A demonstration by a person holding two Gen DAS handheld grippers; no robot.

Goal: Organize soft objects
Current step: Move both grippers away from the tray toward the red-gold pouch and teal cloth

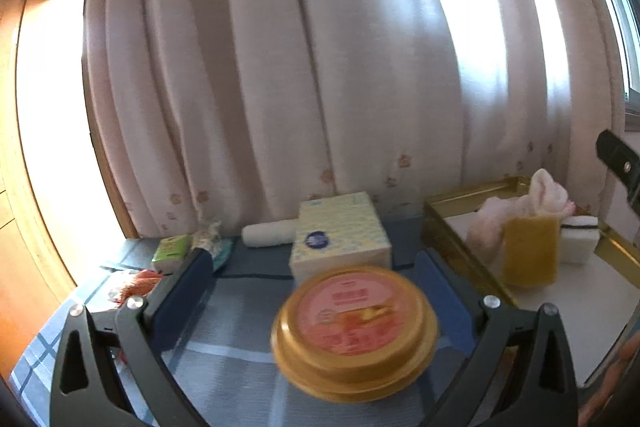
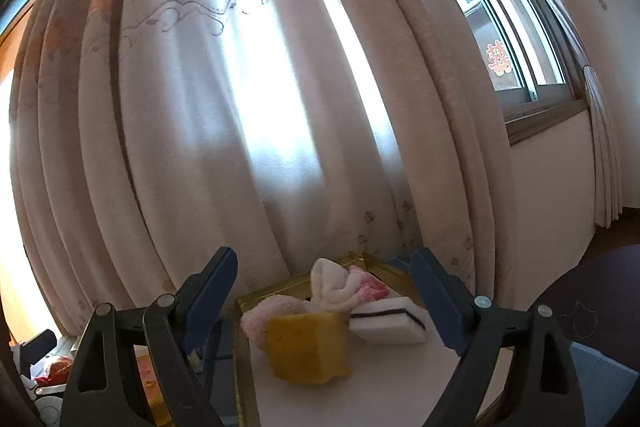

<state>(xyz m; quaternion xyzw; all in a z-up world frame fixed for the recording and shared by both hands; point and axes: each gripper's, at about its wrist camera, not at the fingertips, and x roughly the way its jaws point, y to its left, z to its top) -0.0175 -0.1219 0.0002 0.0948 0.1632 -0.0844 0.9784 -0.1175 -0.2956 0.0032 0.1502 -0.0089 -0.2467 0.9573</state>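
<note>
A floral curtain (image 1: 320, 67) hangs across twelve o'clock, a window (image 2: 500, 27) shows at two o'clock, and a blue checked tablecloth (image 1: 224, 339) spreads at six o'clock.

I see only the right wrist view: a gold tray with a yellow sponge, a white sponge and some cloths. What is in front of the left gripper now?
Observer: The left gripper is open, and a round gold tin with a pink label lies between its fingers, not gripped.
Operator: Is there something soft behind this tin?
Observer: Yes, a pale tissue box stands just behind it.
Operator: And to the left of the box?
Observer: A rolled white towel lies against the box's left side. Farther left there is a small green pack.
</note>
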